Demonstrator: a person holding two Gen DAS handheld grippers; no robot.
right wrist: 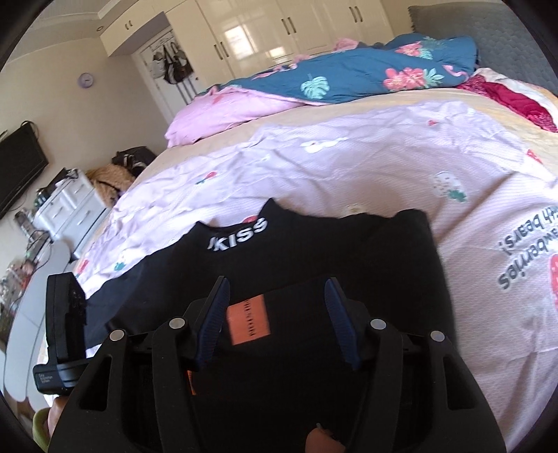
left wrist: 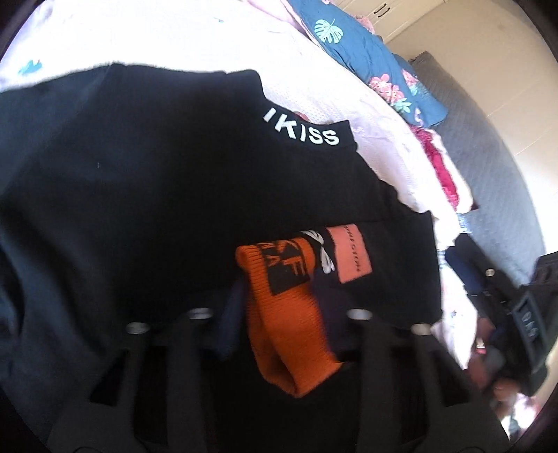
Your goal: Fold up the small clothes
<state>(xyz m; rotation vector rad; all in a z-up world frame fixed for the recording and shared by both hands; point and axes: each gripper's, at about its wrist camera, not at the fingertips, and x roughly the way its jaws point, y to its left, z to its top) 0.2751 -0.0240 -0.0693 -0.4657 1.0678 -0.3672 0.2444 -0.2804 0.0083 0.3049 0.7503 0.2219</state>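
A black top (left wrist: 146, 181) with white "KISS" lettering on its collar lies spread on the bed; it also shows in the right wrist view (right wrist: 314, 251). An orange ribbed cuff (left wrist: 286, 313) of its sleeve lies between my left gripper's (left wrist: 279, 313) fingers, which stand apart around it. An orange patch (left wrist: 350, 254) sits beside the cuff. My right gripper (right wrist: 275, 296) is open over the same patch (right wrist: 247, 319), its blue pads (right wrist: 214, 313) spread on either side.
The bed has a pale pink printed sheet (right wrist: 348, 163). A blue floral quilt (right wrist: 348, 69) and red cloth (right wrist: 516, 101) lie at the far side. White wardrobes (right wrist: 279, 31) and a drawer unit (right wrist: 69, 209) stand beyond. The other gripper (right wrist: 66, 331) shows at the left.
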